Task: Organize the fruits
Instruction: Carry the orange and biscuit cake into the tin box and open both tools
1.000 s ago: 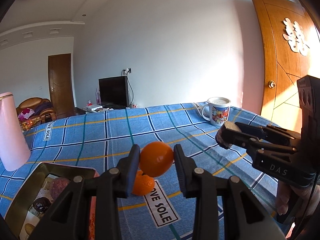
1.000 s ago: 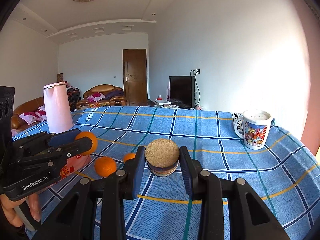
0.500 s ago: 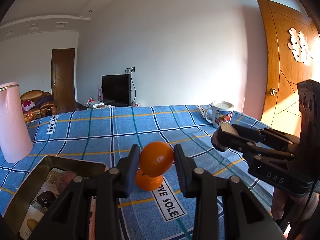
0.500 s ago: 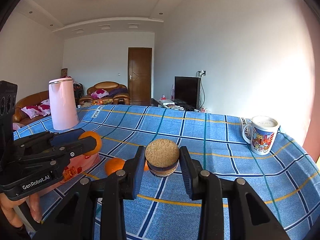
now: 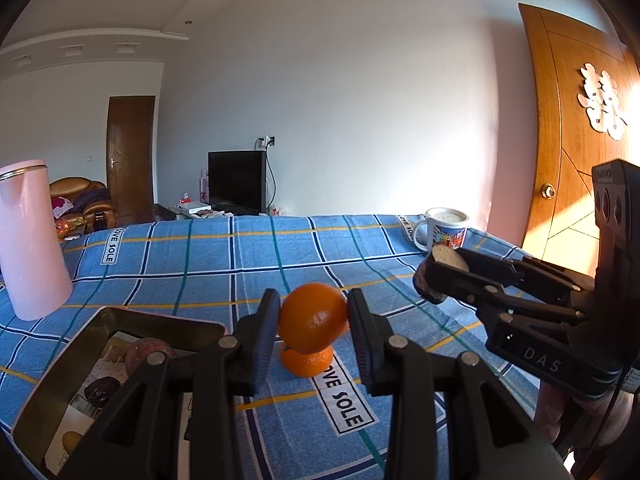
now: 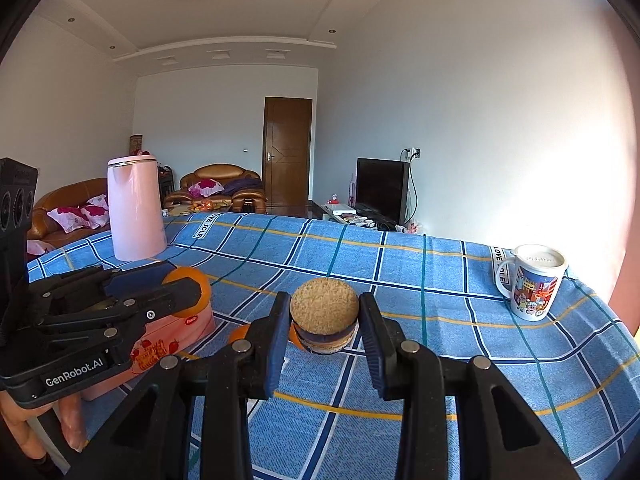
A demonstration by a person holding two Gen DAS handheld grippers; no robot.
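My left gripper [image 5: 312,318] is shut on an orange [image 5: 313,317] and holds it above the blue checked tablecloth. A second orange [image 5: 307,361] lies on the cloth just beyond it. An open metal tin [image 5: 60,364] with a few items inside sits at lower left. My right gripper [image 6: 325,316] is shut on a round tan biscuit-like piece [image 6: 324,314]. In the right wrist view the left gripper [image 6: 176,288] with its orange [image 6: 191,292] hovers over the pink tin [image 6: 176,334]. In the left wrist view the right gripper [image 5: 436,276] is at the right.
A pink kettle [image 5: 32,240] stands at the left of the table, also seen in the right wrist view [image 6: 134,208]. A printed mug [image 5: 444,230] stands at the far right edge, also seen in the right wrist view [image 6: 534,282]. A wooden door [image 5: 576,136] is at the right.
Both grippers have risen slightly and pulled back while keeping their holds. The loose orange on the cloth now shows lower, directly under the held orange.
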